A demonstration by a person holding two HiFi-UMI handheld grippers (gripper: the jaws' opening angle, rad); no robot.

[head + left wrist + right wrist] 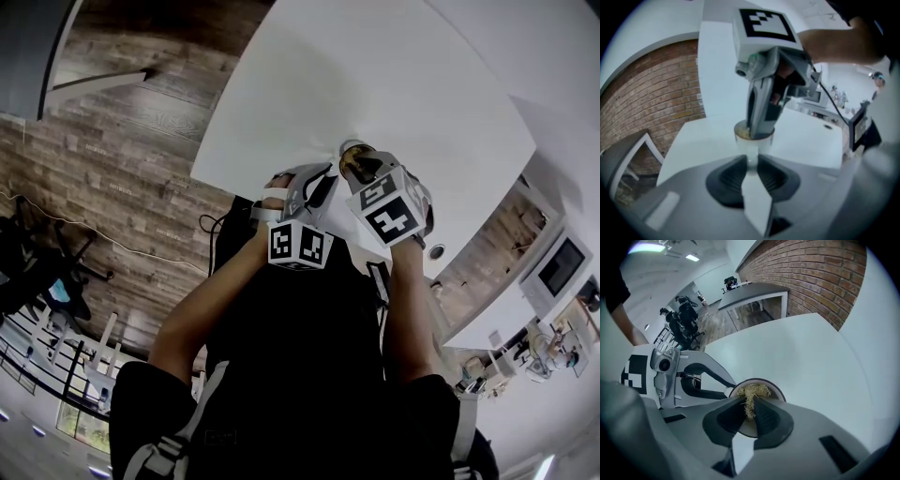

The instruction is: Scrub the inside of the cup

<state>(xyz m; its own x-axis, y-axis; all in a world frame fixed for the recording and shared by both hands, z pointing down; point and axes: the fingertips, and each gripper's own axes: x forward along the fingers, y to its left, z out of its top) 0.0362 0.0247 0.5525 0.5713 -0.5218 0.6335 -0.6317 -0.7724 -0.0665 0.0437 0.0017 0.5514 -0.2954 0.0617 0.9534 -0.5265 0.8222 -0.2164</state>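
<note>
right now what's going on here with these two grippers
A person works a gripper in each hand over a white table. The left gripper is clamped on a small cup, steadying it. The right gripper points down into the cup's mouth, pinching a straw-coloured scrubber that sits inside the rim. The cup is mid-scrub.

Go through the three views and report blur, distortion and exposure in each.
Head view: strong fisheye bends the edge of the table. Its top is washed out bright, and the person's torso is nearly black. Left gripper view: soft throughout, with the cup blurred and the corners dark. Right gripper view: the sharpest, with the scrubber fibres distinct, the brick wall courses curved and the corners dark.
</note>
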